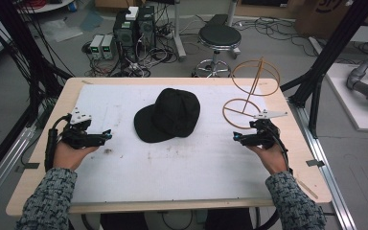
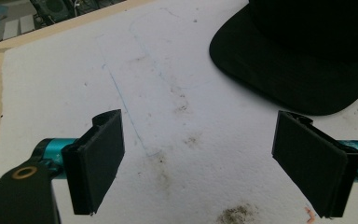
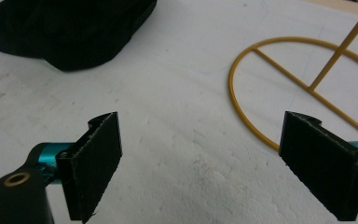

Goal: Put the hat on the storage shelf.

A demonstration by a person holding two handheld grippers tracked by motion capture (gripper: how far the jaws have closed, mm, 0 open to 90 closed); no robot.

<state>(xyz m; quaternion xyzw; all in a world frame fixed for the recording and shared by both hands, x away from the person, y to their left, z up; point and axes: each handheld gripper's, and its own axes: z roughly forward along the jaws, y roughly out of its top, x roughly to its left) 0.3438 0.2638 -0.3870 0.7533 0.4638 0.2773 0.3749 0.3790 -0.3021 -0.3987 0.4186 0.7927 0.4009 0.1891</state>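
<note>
On the white mat (image 1: pixel 172 163), a black cap (image 1: pixel 168 115) lies at the centre, between the left gripper (image 1: pixel 108 135) and the right gripper (image 1: pixel 236 137), both with jaws spread wide and empty, beside a yellow wire stand (image 1: pixel 249 96).

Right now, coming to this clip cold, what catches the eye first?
The black cap lying mid-table on the white mat, brim toward the near left. To its right stands a gold wire stand with a ring base. The left gripper and right gripper flank them, both open and holding nothing.
</note>
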